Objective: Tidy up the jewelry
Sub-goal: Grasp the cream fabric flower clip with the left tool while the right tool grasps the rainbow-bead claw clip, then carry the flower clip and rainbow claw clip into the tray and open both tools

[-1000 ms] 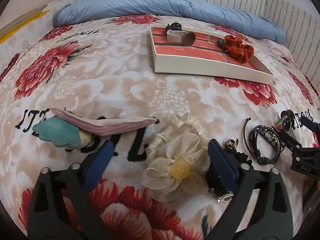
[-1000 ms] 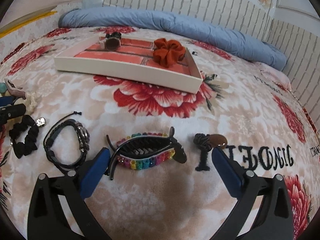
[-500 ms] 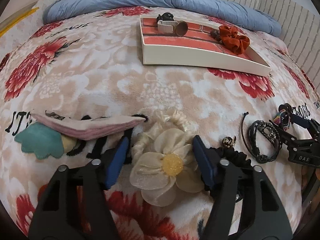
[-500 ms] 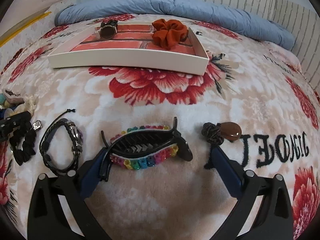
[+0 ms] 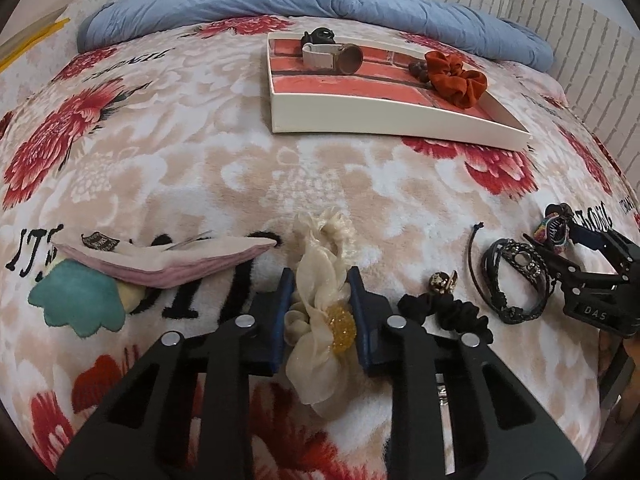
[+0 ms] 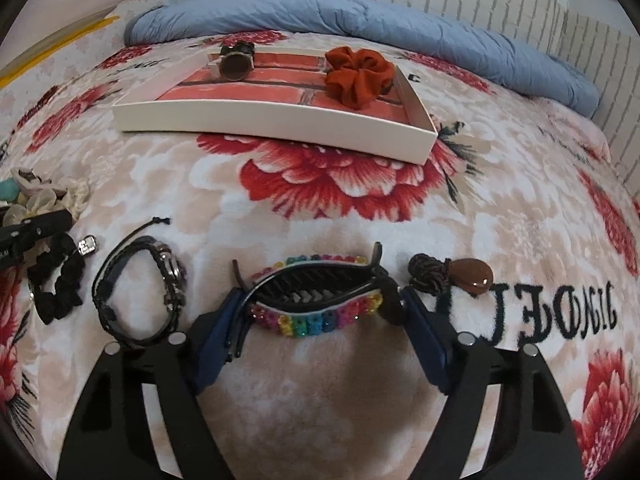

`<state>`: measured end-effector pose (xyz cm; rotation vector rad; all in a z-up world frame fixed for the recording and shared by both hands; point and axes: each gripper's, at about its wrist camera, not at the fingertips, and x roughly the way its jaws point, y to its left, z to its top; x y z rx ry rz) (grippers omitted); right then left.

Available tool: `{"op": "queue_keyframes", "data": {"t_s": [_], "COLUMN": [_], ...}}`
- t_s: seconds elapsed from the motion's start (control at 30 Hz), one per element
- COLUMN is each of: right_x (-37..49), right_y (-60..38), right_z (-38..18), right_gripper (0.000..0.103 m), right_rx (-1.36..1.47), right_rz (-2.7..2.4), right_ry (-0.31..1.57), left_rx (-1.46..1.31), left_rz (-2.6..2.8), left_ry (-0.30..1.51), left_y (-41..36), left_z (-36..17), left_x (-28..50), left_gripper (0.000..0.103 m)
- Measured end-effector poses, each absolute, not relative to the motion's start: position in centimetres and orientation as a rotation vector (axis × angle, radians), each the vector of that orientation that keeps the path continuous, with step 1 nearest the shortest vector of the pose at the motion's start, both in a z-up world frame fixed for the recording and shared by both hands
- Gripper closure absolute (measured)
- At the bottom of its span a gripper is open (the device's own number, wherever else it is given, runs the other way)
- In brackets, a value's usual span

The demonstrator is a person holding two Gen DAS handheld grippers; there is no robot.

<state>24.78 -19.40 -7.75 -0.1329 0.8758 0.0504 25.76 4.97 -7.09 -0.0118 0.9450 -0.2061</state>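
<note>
On the bed's near edge, the left gripper [image 5: 320,300] is squeezing the cream flower scrunchie [image 5: 320,320], while the right gripper [image 6: 320,312] is bracketing the rainbow hair claw [image 6: 316,300], jaws apart; soft petals may slip free before reaching the tray [image 5: 384,120].

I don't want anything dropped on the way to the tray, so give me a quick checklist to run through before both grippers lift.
1. Left gripper closed on the cream flower scrunchie: ok, both pads press its petals.
2. Right gripper closed on the rainbow hair clip: cannot tell; the pads touch its two ends, firmness unclear.
3. Black bracelet outside the right grip: ok, it lies apart on the left.
4. Black scrunchie outside the left grip: ok, though close by.
5. Free space in the tray: ok, bare floor between the watch and the orange scrunchie.
</note>
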Motion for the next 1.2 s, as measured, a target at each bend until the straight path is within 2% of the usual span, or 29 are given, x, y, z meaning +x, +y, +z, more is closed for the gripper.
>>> {"op": "queue_keyframes", "data": {"t_s": [0.43, 0.77, 1.2], "right_x": [24.3, 24.1, 29.0], "right_y": [-20.7, -21.3, -20.7], "right_z": [-6.9, -4.3, 0.6], "right_gripper": [0.026, 0.026, 0.026], "right_rx": [-0.065, -0.034, -0.022], "right_rz": [0.035, 0.024, 0.047], "right_ry": [0.832, 0.716, 0.605], "left_rx": [-0.019, -0.03, -0.054], "left_rz": [-0.214, -0.238, -0.232], "left_ry": [0.919, 0.804, 0.675], "left_y": [5.0, 4.9, 3.6], "left_z": [-6.7, -4.5, 1.5], "left_x": [25.3, 24.5, 28.5], "left_gripper": [0.081, 0.081, 0.082]}}
